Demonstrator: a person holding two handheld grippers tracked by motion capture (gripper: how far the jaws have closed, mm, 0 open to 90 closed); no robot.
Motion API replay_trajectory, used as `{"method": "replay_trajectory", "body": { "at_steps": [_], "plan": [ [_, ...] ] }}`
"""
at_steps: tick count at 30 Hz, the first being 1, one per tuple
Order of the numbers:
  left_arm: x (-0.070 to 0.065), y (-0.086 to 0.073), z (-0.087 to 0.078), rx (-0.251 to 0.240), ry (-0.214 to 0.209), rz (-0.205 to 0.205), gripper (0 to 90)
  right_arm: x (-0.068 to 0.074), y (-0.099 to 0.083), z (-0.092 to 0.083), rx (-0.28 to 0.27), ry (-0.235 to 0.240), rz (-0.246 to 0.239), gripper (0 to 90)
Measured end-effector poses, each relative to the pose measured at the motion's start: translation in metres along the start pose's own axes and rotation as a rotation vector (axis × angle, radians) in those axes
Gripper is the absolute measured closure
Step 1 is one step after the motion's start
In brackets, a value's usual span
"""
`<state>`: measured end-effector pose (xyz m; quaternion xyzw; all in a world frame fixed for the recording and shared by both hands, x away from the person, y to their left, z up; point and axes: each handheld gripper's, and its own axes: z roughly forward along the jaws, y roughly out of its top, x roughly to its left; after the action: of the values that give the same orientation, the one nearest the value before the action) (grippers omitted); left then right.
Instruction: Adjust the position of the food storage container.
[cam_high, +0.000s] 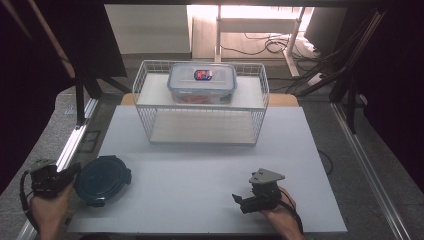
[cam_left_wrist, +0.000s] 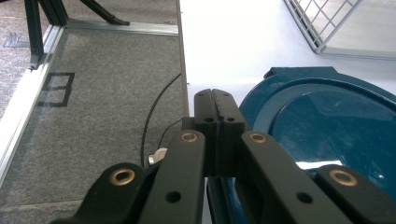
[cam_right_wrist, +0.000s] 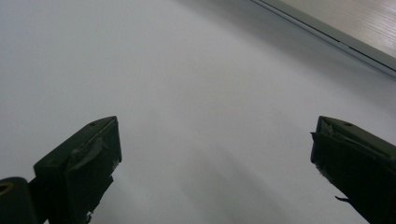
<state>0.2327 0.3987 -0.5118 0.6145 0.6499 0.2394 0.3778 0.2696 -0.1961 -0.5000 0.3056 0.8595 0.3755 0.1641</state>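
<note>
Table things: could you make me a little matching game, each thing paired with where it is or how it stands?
Things:
1. clear lidded box
2. dark blue round lid
3. left gripper
4. right gripper

Places or states:
A. jaws wide apart over the bare white board
B. flat at the board's near left corner
C. on the top shelf of the white wire rack
D. jaws pressed together beside the lid's rim

Pairs: 1-C, 2-B, 3-D, 4-A
</note>
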Motion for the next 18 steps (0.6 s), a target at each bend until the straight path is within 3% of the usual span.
{"method": "replay_trajectory", "body": {
  "at_steps": [6,10,16,18],
  "plan": [
    [-0.001,0.004,0.008,0.034,0.001,-0.003,90.0,0.000,0.000,0.001,0.006,0.001,0.000,1.6],
    [-0.002,0.003,0.007,0.034,-0.021,-0.018,90.0,0.000,0.000,0.002,0.004,0.001,0.001,1.6],
    [-0.018,0.001,0.010,0.052,-0.062,-0.006,90.0,0.001,0.000,0.002,0.009,0.001,-0.001,1.6],
    [-0.033,0.002,0.014,0.062,-0.095,0.011,90.0,0.001,0.000,0.002,0.011,0.000,0.001,1.6]
  ]
}}
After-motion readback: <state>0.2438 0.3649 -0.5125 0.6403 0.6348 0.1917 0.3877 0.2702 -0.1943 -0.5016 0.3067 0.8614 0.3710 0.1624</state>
